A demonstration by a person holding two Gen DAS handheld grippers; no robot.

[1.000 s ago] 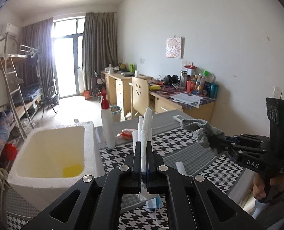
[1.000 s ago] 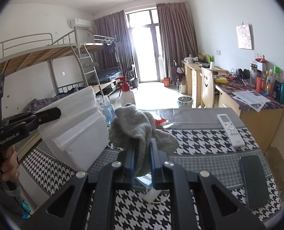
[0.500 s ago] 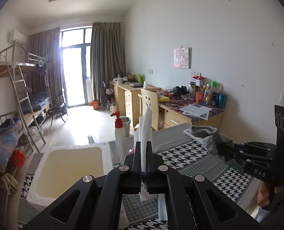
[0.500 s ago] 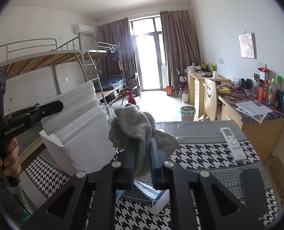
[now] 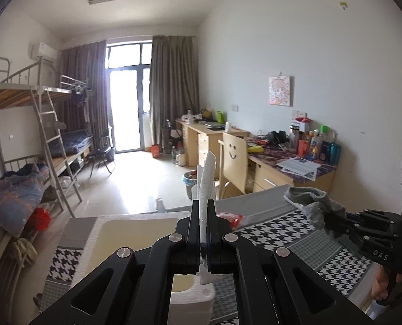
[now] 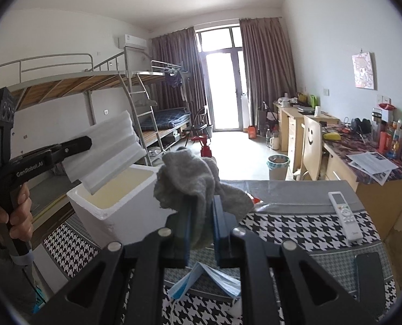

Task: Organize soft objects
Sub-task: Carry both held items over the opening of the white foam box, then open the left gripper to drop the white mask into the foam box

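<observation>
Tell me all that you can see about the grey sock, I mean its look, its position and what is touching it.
The grey sock is a soft, fuzzy knit, crumpled into a loose bunch. The right tongs are shut on its lower part, so it is held up in the air above the checked tablecloth, and its bulk flops over the finger tops. In the left wrist view its ribbed cuff hangs open. Only the tongs touch it. The white foam box stands to its left.

A foam box stands on the left part of the table. A remote lies toward the table's right edge, with a phone nearer the camera. A face mask lies at the near edge. Behind the table stand a chair and desk
</observation>
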